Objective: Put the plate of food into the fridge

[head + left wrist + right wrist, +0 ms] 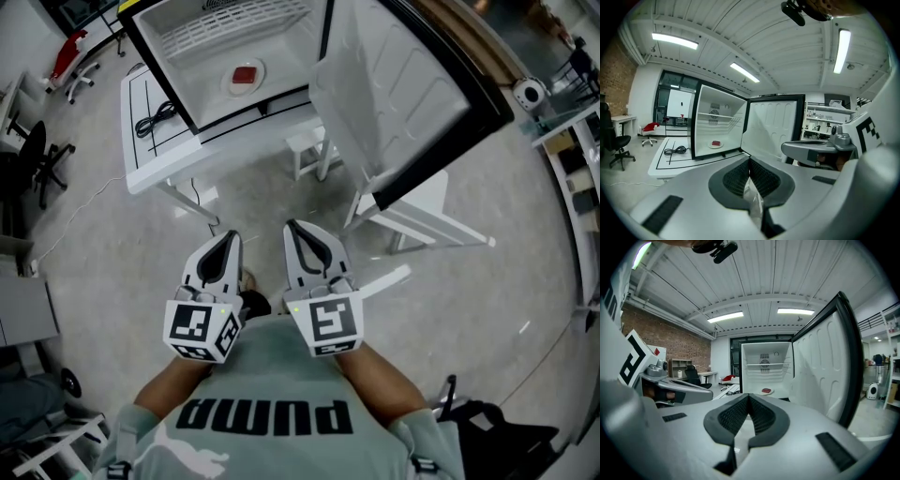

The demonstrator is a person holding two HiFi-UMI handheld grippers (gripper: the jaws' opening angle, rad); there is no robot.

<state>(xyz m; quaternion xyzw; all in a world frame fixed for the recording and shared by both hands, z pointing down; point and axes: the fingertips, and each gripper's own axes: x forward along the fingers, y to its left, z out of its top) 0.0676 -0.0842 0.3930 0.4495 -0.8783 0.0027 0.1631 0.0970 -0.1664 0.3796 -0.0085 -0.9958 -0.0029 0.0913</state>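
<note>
A white plate [245, 77] with a red piece of food on it rests on the floor of the open fridge [187, 56], which stands on a white table [141, 159]. The plate [716, 144] also shows in the left gripper view, and the same plate [766, 391] in the right gripper view. My left gripper [228, 234] and right gripper [292, 227] hang side by side close to my body, well short of the table. Both point toward the fridge. The left gripper [749, 158] is shut with nothing in it, and so is the right gripper [748, 395].
The fridge door [394, 94] swings wide open to the right. A black cable [155, 119] lies on the table left of the fridge. A small white stool [309, 150] stands under the table edge. Office chairs [42, 155] stand at the far left, and shelves [577, 159] at the right.
</note>
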